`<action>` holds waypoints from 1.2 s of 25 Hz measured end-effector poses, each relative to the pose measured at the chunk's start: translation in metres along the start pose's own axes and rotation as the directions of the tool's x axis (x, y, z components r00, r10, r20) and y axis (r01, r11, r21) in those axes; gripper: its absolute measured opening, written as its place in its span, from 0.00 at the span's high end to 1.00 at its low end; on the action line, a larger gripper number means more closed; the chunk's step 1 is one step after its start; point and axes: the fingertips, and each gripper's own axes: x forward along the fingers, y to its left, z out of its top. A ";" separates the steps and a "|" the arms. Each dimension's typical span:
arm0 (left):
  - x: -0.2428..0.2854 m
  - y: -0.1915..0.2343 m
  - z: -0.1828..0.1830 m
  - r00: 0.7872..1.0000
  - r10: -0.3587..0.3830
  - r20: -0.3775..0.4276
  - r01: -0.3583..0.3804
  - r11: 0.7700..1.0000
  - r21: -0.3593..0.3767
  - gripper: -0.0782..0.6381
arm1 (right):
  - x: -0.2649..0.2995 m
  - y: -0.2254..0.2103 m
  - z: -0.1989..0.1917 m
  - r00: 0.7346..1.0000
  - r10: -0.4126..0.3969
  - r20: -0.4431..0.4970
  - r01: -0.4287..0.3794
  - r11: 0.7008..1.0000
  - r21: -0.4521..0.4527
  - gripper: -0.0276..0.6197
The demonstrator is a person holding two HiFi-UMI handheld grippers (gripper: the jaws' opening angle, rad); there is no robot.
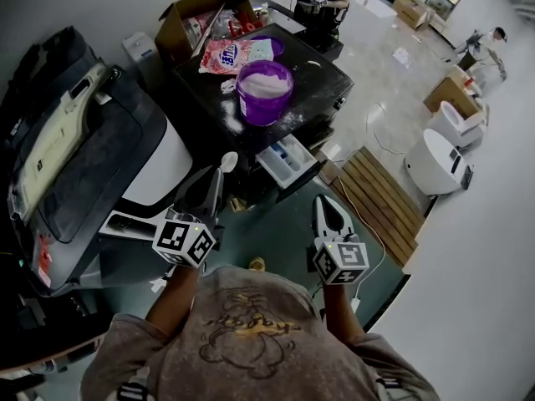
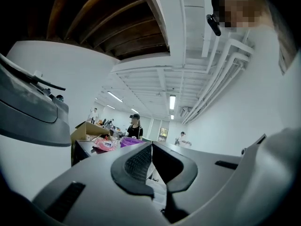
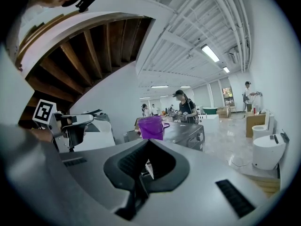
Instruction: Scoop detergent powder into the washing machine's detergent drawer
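Observation:
On the dark washing machine top (image 1: pixel 322 78) stands a purple tub (image 1: pixel 265 90) of white powder, with a pink detergent bag (image 1: pixel 234 54) behind it. The white detergent drawer (image 1: pixel 287 161) is pulled out at the machine's front. In the head view my left gripper (image 1: pixel 217 175) is below the tub and left of the drawer, and a white spoon (image 1: pixel 228 162) sticks up from its tip. Its jaws meet in the left gripper view (image 2: pixel 151 147), where the spoon does not show. My right gripper (image 1: pixel 322 200) hangs below the drawer, shut and empty (image 3: pixel 148 142). The tub (image 3: pixel 151 126) is ahead of it.
A grey-and-white machine (image 1: pixel 84 140) stands to the left. A cardboard box (image 1: pixel 180 23) sits behind the bag. To the right are a wooden pallet (image 1: pixel 384 199) and white toilets (image 1: pixel 435 161). A person (image 3: pixel 186 105) stands beyond the washing machine.

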 end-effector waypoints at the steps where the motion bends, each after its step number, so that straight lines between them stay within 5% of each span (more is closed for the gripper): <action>1: 0.005 0.001 0.000 1.000 0.003 0.000 -0.003 1.000 0.003 0.86 | 0.004 -0.003 0.000 1.000 0.003 0.004 -0.003 1.000 0.008 0.96; 17: 0.095 0.052 0.010 1.000 -0.027 -0.010 0.027 1.000 0.004 0.86 | 0.079 -0.032 0.011 0.998 -0.054 0.012 0.053 0.997 0.057 0.96; 30: 0.195 0.099 0.024 0.992 -0.128 -0.013 0.128 0.991 -0.033 0.86 | 0.164 -0.042 0.036 0.991 -0.131 0.012 0.131 0.991 0.020 0.96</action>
